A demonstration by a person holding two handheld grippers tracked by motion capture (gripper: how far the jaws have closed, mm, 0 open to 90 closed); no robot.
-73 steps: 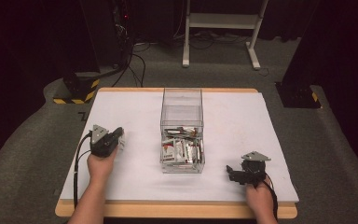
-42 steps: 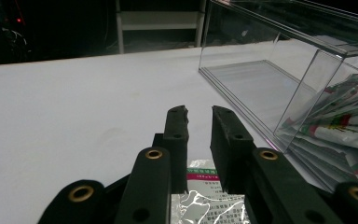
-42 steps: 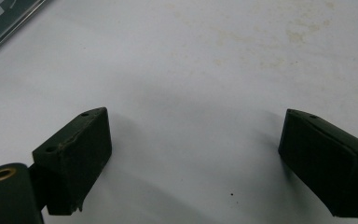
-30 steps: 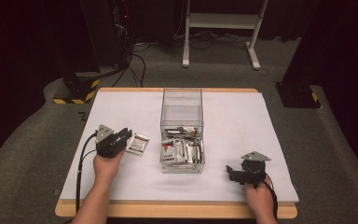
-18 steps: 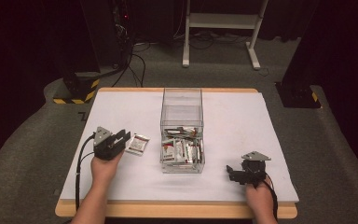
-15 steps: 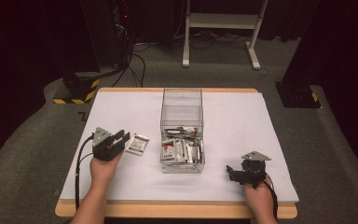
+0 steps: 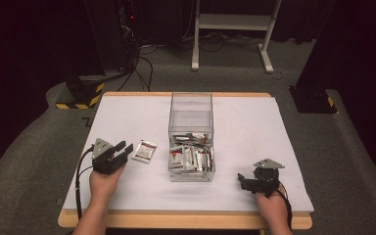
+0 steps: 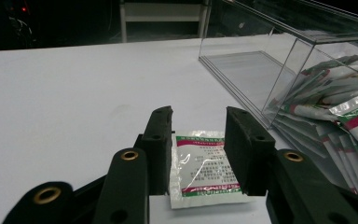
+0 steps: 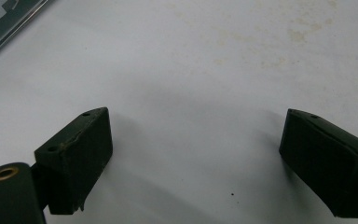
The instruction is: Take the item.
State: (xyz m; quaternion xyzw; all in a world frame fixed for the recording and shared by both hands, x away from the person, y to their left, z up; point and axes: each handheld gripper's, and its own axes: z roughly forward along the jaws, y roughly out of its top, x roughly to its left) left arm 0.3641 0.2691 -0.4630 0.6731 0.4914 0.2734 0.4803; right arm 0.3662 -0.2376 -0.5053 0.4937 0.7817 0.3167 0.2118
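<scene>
- You are letting go of a packet point(image 7: 144, 151) with your left claw point(image 7: 125, 149): its jaws have just been opening, and the packet is lying flat on the table point(image 7: 284, 147), left of centre in the high view.
- In the left gripper view the packet point(image 8: 204, 169) is sitting between the two jaws with a gap on each side, so the pads are no longer pressing on it; the claw is about half open.
- This looks like the end of a placing step, one packet taken out of the box point(image 7: 191, 137) and set just beside it.
- Your next move is probably drawing the left claw straight back, clear of the packet's edges so it is not dragged, then going for another one.
- Your right claw point(image 7: 242, 181) is resting at the lower right of the high view, jaws wide, nothing but bare table between them.
- The box is clear plastic, standing at mid-frame. Many more packets point(image 7: 191, 155) are lying heaped in its nearer half; the farther half is looking empty.
- In the left gripper view those packets point(image 8: 340, 116) are piling against the clear wall at the right edge.
</scene>
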